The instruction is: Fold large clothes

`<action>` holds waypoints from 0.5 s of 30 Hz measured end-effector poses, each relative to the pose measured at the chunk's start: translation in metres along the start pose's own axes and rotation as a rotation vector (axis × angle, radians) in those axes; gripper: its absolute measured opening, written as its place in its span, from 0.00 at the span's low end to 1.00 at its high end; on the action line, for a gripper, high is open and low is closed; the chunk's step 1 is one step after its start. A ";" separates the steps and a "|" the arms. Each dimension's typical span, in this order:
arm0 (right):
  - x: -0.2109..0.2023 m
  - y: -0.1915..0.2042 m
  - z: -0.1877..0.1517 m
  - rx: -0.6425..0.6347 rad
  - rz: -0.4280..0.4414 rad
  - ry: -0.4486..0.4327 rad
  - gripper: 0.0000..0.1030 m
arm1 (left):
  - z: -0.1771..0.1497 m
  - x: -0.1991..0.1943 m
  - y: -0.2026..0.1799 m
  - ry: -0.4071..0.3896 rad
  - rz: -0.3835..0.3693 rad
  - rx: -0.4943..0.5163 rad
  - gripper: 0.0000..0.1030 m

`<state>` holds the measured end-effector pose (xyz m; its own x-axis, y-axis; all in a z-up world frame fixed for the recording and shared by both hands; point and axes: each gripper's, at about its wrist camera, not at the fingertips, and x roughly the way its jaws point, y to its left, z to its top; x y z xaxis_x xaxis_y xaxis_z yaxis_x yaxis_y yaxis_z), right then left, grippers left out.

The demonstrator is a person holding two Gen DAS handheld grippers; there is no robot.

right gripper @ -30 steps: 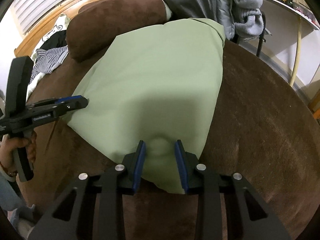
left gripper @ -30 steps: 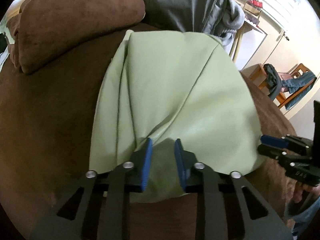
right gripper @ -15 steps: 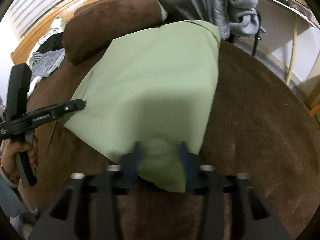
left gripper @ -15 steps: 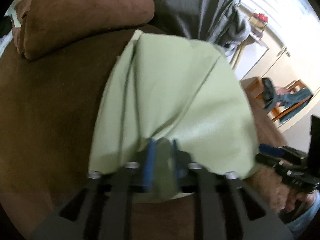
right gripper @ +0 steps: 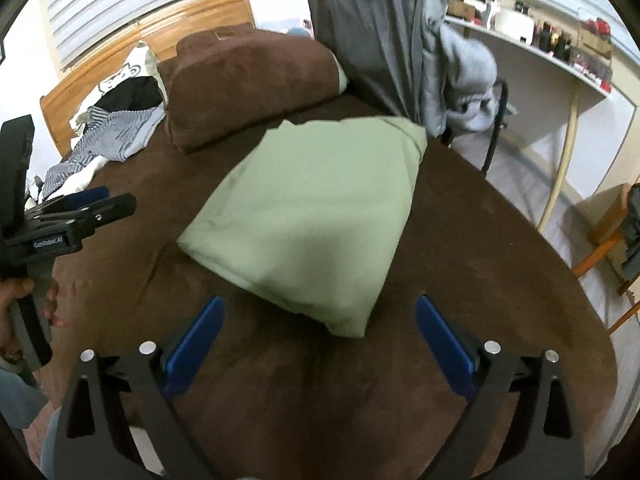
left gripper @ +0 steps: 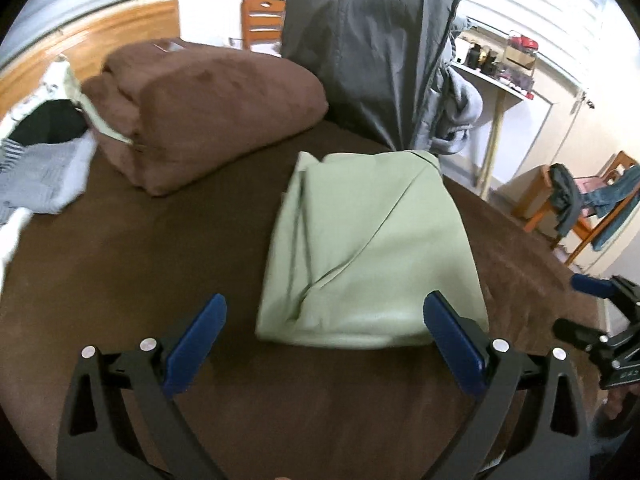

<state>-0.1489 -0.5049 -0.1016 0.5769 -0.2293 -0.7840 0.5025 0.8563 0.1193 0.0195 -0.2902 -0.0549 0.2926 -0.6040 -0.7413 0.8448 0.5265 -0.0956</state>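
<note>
A pale green garment (left gripper: 372, 248) lies folded into a rough rectangle on the brown bed cover (left gripper: 140, 272). It also shows in the right wrist view (right gripper: 312, 216). My left gripper (left gripper: 326, 312) is open and empty, its blue pads spread wide just short of the garment's near edge. My right gripper (right gripper: 320, 312) is open and empty, just short of the garment's near corner. The right gripper shows at the right edge of the left wrist view (left gripper: 600, 312). The left gripper shows at the left edge of the right wrist view (right gripper: 72, 220).
A folded brown blanket (left gripper: 208, 112) lies at the back left of the bed. A dark grey garment (left gripper: 372, 52) hangs behind the green one. Striped and white clothes (right gripper: 104, 136) lie at the far left. A wooden chair with clothes (left gripper: 580, 204) stands to the right.
Both grippers have let go of the green garment's near edge, opened wide and drawn back. The garment now lies flat and folded on the bed.
</note>
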 end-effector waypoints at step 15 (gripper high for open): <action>-0.085 0.028 -0.053 -0.022 -0.038 -0.088 0.94 | -0.067 -0.093 -0.045 -0.009 0.027 -0.021 0.94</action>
<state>-0.2182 -0.4367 -0.0641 0.6125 -0.3007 -0.7310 0.5114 0.8559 0.0764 -0.0757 -0.2172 -0.0265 0.3196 -0.5948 -0.7376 0.8267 0.5555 -0.0898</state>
